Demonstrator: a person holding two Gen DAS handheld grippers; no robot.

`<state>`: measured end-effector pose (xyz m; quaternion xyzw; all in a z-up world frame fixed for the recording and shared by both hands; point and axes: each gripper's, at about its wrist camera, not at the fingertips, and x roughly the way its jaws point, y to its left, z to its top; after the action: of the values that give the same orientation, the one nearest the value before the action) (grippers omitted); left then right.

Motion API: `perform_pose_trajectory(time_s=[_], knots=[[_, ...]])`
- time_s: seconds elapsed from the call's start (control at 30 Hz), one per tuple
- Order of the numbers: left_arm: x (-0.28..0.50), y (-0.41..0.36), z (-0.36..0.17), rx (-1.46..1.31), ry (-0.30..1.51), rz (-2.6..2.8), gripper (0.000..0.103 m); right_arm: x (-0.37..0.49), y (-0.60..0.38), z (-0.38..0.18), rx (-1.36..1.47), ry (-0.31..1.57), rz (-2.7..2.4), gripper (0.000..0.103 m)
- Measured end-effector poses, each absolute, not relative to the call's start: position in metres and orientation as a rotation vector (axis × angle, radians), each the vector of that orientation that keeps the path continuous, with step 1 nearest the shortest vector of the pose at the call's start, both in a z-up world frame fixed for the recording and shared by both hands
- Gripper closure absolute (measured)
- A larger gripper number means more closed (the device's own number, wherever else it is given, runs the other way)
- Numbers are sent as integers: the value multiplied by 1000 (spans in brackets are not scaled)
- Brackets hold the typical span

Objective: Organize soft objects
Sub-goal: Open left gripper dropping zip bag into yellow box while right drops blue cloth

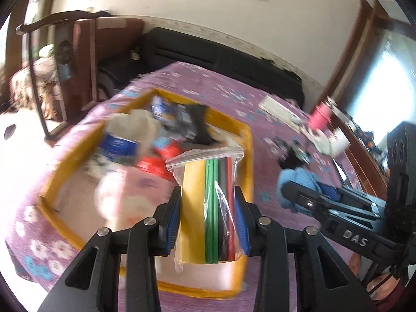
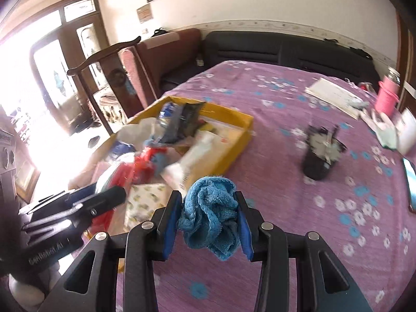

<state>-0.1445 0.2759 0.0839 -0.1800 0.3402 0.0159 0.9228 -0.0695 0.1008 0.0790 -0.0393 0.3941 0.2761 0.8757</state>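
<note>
My left gripper (image 1: 208, 195) is shut on a clear zip bag of coloured sheets (image 1: 210, 197) and holds it above the yellow tray (image 1: 248, 156). The tray holds several soft packets and cloths, blurred by motion. My right gripper (image 2: 209, 197) is shut on a crumpled blue cloth (image 2: 212, 213) and holds it above the purple flowered tablecloth (image 2: 286, 234), just right of the yellow tray (image 2: 244, 140). The right gripper also shows in the left wrist view (image 1: 288, 189) with the blue cloth (image 1: 299, 182). The left gripper body shows at the left of the right wrist view.
A black cup (image 2: 322, 156) with items in it stands on the table right of the tray. A pink bottle (image 2: 387, 96), a white book (image 2: 332, 96) and papers lie at the far right. A phone (image 2: 410, 182) lies at the right edge. A wooden chair (image 2: 130, 59) and dark sofa (image 2: 286, 49) stand behind.
</note>
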Motion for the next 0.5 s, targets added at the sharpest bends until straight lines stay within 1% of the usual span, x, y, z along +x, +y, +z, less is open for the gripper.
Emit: perform_pose_trajectory(time_s=[0.27, 0.5], knots=[[-149, 346, 72, -437, 697, 192, 67, -60, 138, 71, -70, 875, 679, 59], [-138, 369, 52, -454, 740, 232, 67, -51, 172, 53, -119, 900, 696, 59]])
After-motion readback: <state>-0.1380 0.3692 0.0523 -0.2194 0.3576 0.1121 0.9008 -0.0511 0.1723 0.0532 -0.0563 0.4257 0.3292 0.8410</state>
